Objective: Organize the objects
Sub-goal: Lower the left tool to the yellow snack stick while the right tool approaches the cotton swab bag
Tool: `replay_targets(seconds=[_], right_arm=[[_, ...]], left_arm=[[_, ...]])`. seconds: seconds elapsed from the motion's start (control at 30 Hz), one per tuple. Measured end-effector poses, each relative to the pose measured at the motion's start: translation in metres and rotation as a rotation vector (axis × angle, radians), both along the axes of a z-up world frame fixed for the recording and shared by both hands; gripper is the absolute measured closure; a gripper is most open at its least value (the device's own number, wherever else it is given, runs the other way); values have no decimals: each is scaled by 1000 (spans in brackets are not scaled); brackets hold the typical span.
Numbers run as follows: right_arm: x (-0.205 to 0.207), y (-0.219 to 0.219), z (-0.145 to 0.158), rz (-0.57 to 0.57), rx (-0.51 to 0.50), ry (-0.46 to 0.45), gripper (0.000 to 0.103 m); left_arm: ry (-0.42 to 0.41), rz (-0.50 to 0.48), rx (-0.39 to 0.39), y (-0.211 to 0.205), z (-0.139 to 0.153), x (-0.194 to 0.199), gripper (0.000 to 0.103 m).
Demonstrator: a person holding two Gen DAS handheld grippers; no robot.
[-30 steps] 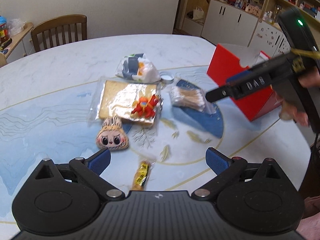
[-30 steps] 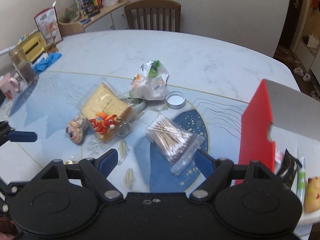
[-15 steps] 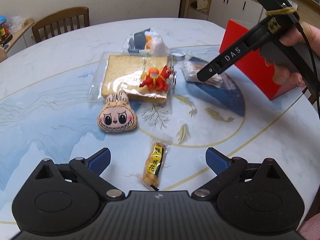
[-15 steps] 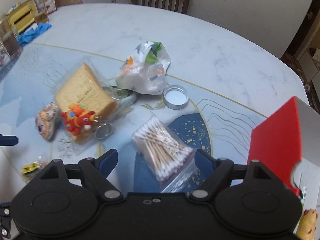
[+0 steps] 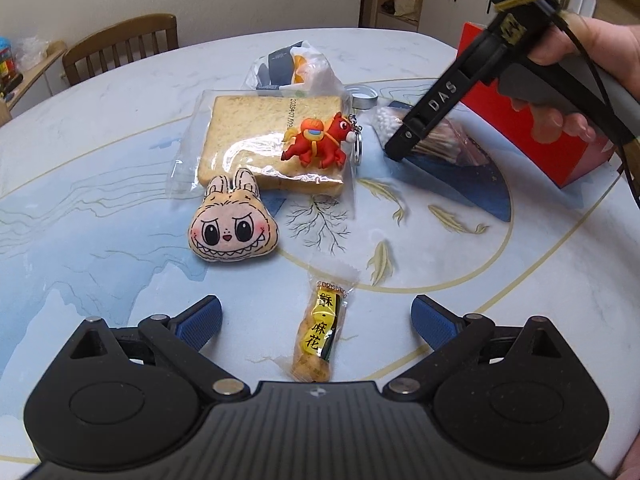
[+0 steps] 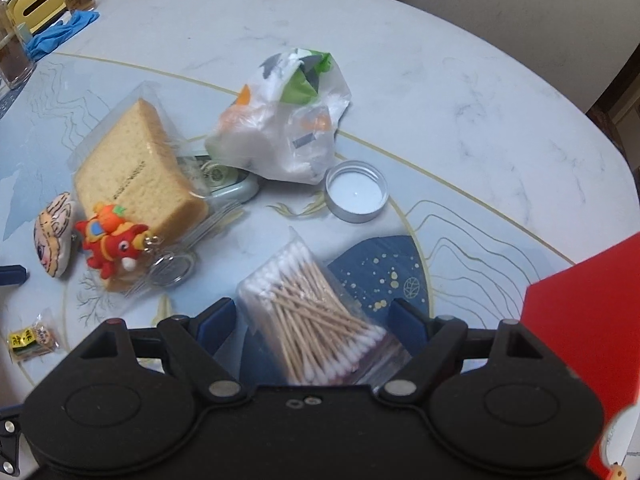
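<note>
My right gripper (image 6: 310, 322) wide, straddling swab bag (image 6: 316, 320); pads clear both sides. Red box (image 6: 588, 340) close on right, blocks that side. Cap (image 6: 356, 192) and plastic bag (image 6: 284, 128) crowd ahead. My left gripper (image 5: 316, 316) wide over snack (image 5: 320, 332); bare table (image 5: 100, 240) either side. Plush (image 5: 232, 220), bread (image 5: 272, 144) ahead-left.

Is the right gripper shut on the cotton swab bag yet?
No, open. The right gripper has its blue pads spread wide on either side of the cotton swab bag, which lies flat on the table.
</note>
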State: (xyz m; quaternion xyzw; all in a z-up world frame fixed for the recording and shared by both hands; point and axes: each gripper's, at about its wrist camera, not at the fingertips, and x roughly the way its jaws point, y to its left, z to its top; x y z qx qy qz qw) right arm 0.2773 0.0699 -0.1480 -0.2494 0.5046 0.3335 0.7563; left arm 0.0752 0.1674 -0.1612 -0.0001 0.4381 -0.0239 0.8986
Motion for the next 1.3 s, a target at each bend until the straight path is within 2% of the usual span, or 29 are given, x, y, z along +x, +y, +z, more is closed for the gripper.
replay_targets(seconds=[0.3, 0.4, 0.47, 0.53, 0.57, 0.67, 0.73, 0.8, 0.87, 0.93, 1.0, 1.07, 1.17, 1.3], right_arm=[[-4, -6, 0, 6, 33, 25, 20], [-9, -10, 0, 3, 38, 21, 22], [-14, -12, 2, -1, 44, 17, 26], [-18, -14, 5, -5, 50, 12, 41], [-20, -14, 6, -11, 51, 10, 44], [-28, -14, 9, -23, 49, 3, 56], [-36, -16, 10, -39, 51, -3, 63], [-42, -18, 11, -61, 51, -7, 65], [-46, -25, 13, -86, 62, -3, 67], [-51, -26, 14, -108, 73, 4, 68], [-59, -29, 15, -127, 89, 14, 68], [-66, -33, 19, -139, 110, 26, 68], [-76, -41, 26, -156, 137, 38, 68], [-88, -57, 40, -187, 178, 45, 68]], left_arm=[[-14, 8, 25, -3, -2, -4, 3], [-18, 16, 34, -3, -1, -6, 7], [-23, 16, 33, -3, 0, -7, 15], [-29, 11, 35, -5, 2, -7, 25], [-31, 7, 35, -6, 3, -8, 33], [-32, -2, 36, -10, 5, -8, 45], [-29, -2, 42, -12, 6, -9, 48], [-26, 2, 40, -14, 7, -10, 54], [-24, 1, 40, -14, 8, -10, 66], [-20, -1, 42, -15, 9, -10, 70], [-15, 3, 40, -16, 9, -11, 71], [-12, 8, 37, -16, 10, -11, 79], [-2, 17, 32, -16, 11, -10, 84], [7, 29, 31, -17, 11, -9, 86]])
